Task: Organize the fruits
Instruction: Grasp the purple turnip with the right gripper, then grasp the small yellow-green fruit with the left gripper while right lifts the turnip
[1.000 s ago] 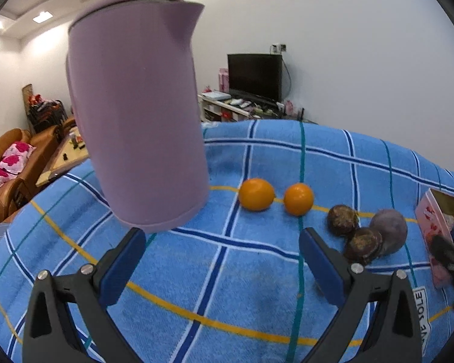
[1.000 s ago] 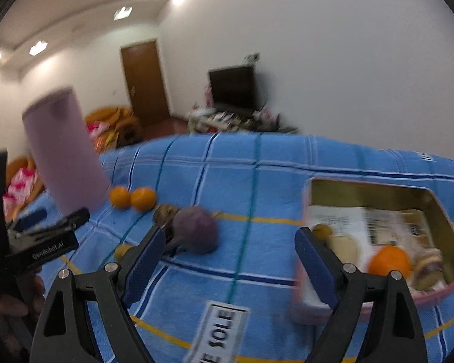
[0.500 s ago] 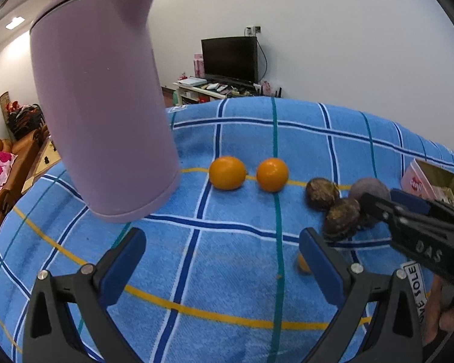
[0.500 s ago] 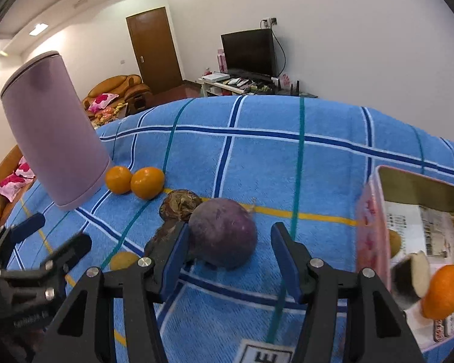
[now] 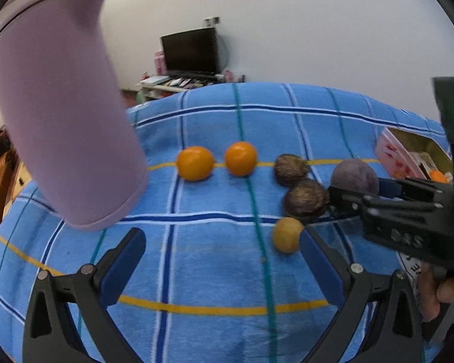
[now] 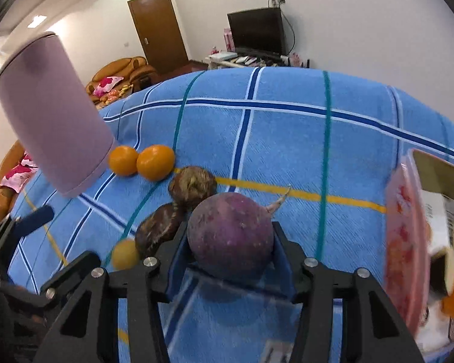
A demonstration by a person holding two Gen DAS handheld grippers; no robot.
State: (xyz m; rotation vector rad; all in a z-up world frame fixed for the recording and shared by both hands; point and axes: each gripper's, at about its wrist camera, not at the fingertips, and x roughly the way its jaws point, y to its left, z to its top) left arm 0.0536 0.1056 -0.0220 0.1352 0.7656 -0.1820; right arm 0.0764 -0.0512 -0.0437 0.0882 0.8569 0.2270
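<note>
Crowding the purple root [image 6: 230,236]: two brown fruits [image 6: 192,186], pink box [image 6: 403,242].

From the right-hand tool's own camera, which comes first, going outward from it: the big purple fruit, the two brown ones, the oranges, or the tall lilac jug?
1. Purple fruit: between the right tool's closing pads.
2. Nearer brown fruit: just left.
3. Farther brown fruit: behind it.
4. Two oranges: farther left, side by side, too close to rank.
5. Lilac jug: far left.
</note>
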